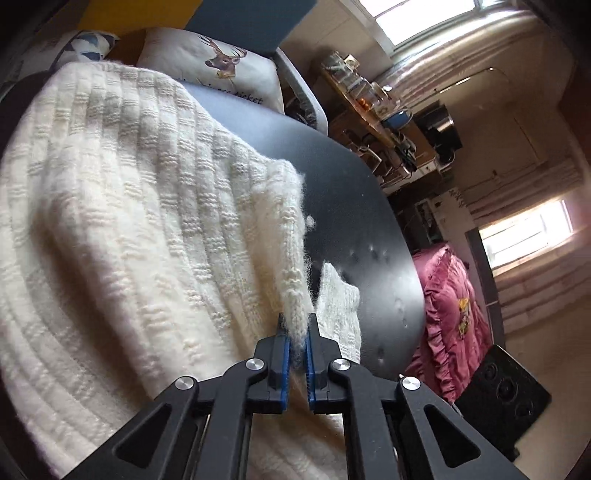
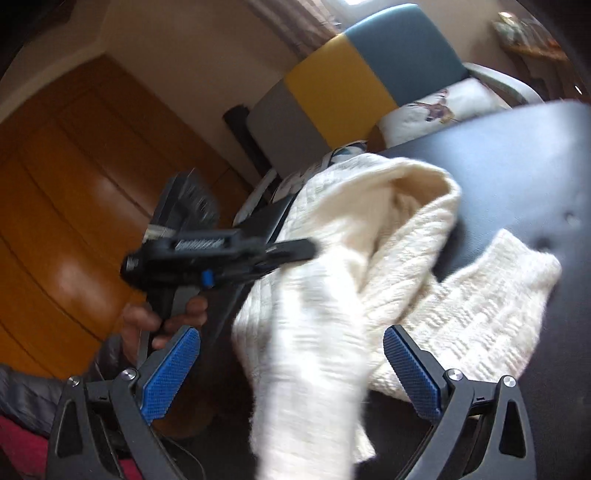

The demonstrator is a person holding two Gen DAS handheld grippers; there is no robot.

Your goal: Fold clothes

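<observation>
While the left gripper (image 1: 297, 328) clamped the cream knitted sweater's (image 1: 129, 221) fuzzy edge, the right gripper (image 2: 291, 363) gaped apart; bare black round table (image 1: 354, 206) lay at two o'clock.

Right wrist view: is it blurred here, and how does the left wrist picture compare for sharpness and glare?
Right wrist view: motion blur smears the cream sweater and the left gripper. Left wrist view: sharp on the knit, where the left gripper pinches it; windows blown out; both fisheye-curved.

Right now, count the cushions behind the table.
2. The deer-print cushion sits on the chair past the black table; a blue-patterned cushion lies left of it, partly hidden by the cream sweater. Others may be hidden.
</observation>
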